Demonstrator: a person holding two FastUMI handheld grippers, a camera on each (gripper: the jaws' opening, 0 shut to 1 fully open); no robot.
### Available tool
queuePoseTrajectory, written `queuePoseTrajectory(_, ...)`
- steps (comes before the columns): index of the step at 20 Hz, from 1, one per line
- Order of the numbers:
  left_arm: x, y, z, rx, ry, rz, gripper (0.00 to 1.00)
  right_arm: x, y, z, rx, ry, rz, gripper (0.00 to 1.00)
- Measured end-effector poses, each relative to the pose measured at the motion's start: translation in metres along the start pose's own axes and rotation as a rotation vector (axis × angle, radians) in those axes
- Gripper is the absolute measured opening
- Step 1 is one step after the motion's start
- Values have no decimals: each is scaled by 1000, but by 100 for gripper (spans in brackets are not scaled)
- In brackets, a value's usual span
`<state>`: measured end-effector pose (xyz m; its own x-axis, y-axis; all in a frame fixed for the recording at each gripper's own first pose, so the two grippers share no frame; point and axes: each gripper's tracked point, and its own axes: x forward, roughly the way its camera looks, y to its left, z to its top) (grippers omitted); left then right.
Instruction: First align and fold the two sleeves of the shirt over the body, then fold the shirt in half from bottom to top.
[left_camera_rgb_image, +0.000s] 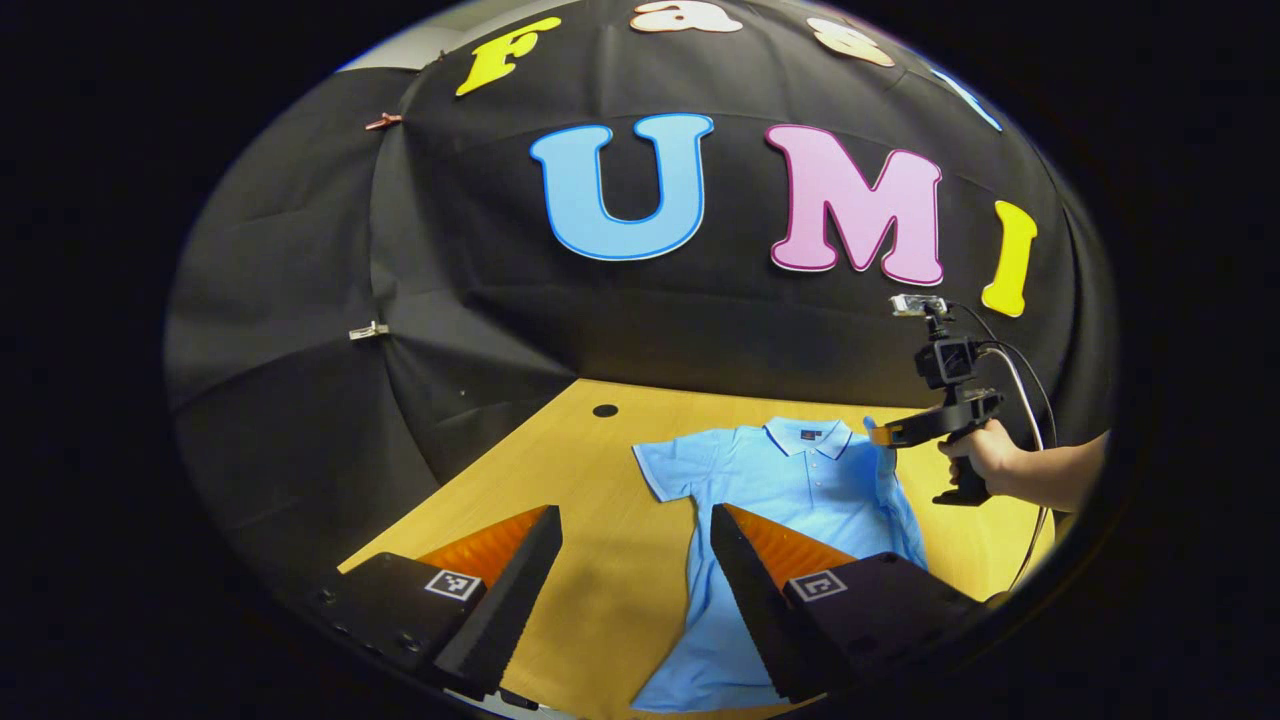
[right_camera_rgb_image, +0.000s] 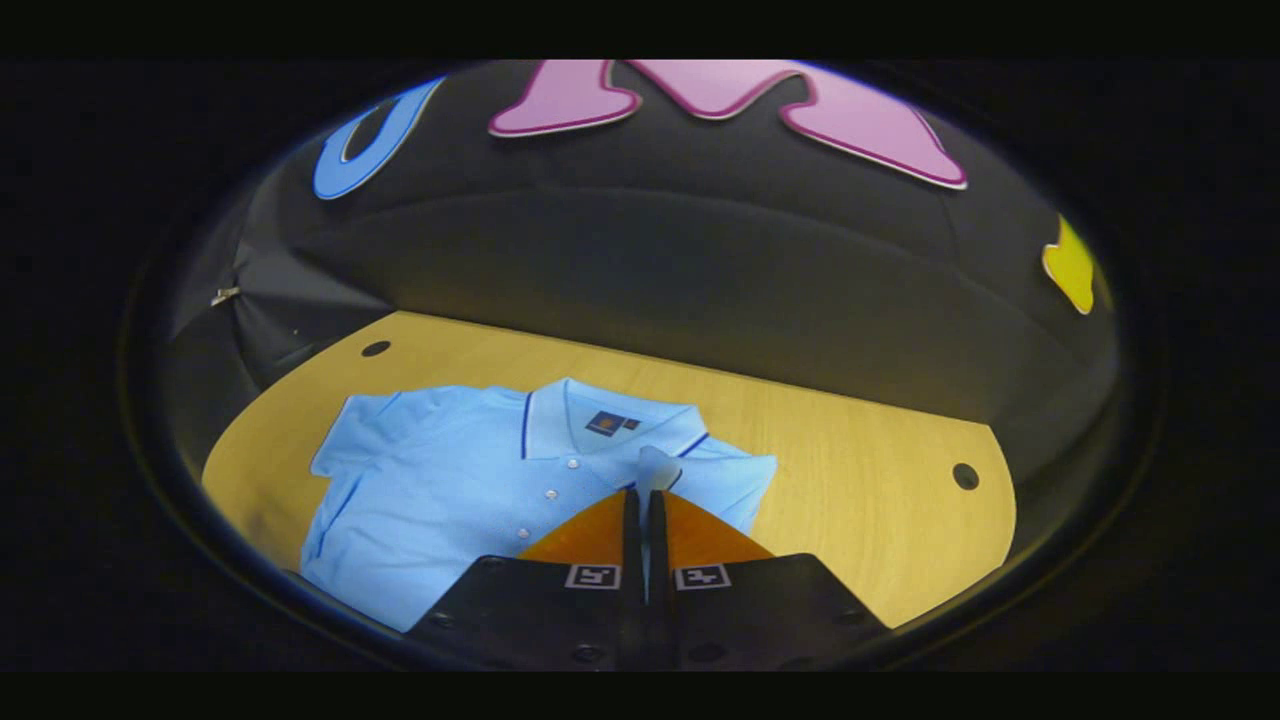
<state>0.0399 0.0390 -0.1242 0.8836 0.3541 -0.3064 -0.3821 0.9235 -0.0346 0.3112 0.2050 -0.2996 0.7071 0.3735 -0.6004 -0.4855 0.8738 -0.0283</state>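
the light blue short-sleeved polo shirt (right_camera_rgb_image: 450, 490) lies flat, collar toward the booth wall, on the pale wooden counter (right_camera_rgb_image: 850, 500). the right hand-held gripper (right_camera_rgb_image: 646, 500) is clenched on a pinch of the shirt's sleeve (right_camera_rgb_image: 655, 468), lifted near the collar. the left hand-held gripper (left_camera_rgb_image: 635, 560) hangs released above the shirt's lower part, fingers wide apart.

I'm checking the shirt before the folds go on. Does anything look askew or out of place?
Nothing damaged. The shirt lies flat on the table, but one sleeve is pinched up off the body by the right tongs. The other sleeve is spread out, unfolded; the left tongs are open.
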Motion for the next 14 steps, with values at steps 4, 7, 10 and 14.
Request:
queuePoseTrajectory(4,6,8,-7,-26,10,25,96,-11,75,-8,-54,-21,157,47)
queuePoseTrajectory(7,27,1,-5,-24,-1,7,96,-46,103,-13,-68,-60,232,56)
queuePoseTrajectory(10,64,-11,3,-6,-4,-31,96,-71,85,-29,-70,-52,223,85)
queuePoseTrajectory(14,130,-34,5,7,9,-121,96,-101,36,-42,-30,-59,153,94)
